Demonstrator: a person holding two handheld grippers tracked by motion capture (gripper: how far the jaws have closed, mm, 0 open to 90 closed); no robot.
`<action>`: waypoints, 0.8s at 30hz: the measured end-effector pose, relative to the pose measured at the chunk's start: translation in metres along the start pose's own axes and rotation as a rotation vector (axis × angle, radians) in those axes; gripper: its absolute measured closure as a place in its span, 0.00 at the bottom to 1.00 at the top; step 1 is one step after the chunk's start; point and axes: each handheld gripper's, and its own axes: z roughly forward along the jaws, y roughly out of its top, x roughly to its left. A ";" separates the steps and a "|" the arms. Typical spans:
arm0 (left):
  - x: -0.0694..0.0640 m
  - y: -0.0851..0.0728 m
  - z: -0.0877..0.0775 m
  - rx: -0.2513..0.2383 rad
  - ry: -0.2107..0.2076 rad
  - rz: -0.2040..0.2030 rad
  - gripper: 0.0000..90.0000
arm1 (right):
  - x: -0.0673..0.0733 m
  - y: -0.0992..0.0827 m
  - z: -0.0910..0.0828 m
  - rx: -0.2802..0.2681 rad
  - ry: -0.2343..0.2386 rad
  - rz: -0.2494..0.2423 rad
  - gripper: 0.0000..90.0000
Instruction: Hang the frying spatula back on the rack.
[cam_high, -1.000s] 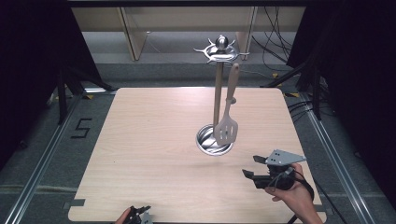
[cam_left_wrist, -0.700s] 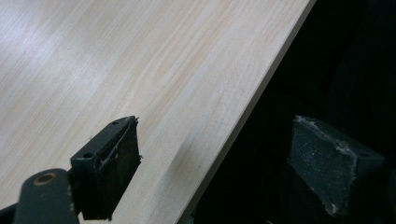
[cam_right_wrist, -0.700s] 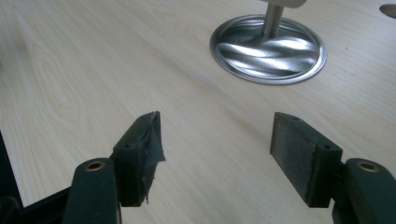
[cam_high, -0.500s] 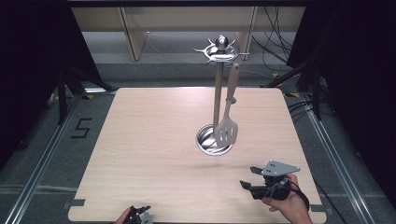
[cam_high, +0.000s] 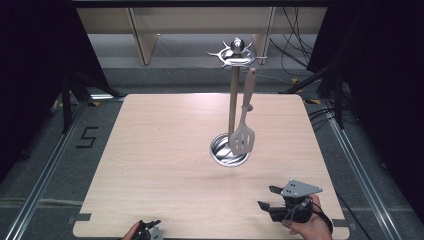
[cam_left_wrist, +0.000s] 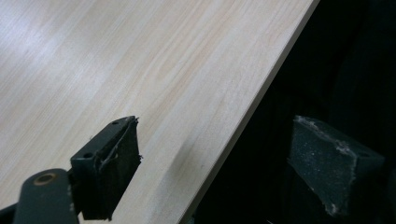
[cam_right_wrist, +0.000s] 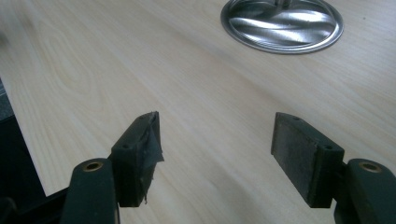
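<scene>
A metal utensil stand rises from a round shiny base at the table's middle right, topped by a crown of hooks. From one hook hangs a wooden slotted spatula, its blade just above the base. My right gripper hovers low near the table's front right, well short of the stand, open with nothing between its jaws. In the right gripper view the gripper faces the base across bare wood. My left gripper sits at the front edge, open and empty.
The light wooden table has a front edge running right under the left gripper, with dark space beyond it. Black curtains flank both sides. Cables and a wooden frame lie on the floor behind the table.
My right gripper has sunk and drawn back toward the table's front edge, its jaws still wide. The left gripper, the stand and the spatula have stayed put.
</scene>
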 end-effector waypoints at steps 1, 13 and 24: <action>0.001 0.000 0.000 -0.002 -0.005 -0.005 0.17 | 0.002 -0.001 -0.001 0.007 -0.008 -0.008 0.38; 0.000 0.000 0.002 0.003 -0.003 -0.003 0.18 | 0.009 -0.011 -0.005 0.024 -0.020 -0.012 0.37; 0.001 -0.001 0.004 0.008 0.005 -0.003 0.18 | 0.012 -0.016 -0.005 0.044 -0.024 -0.023 0.37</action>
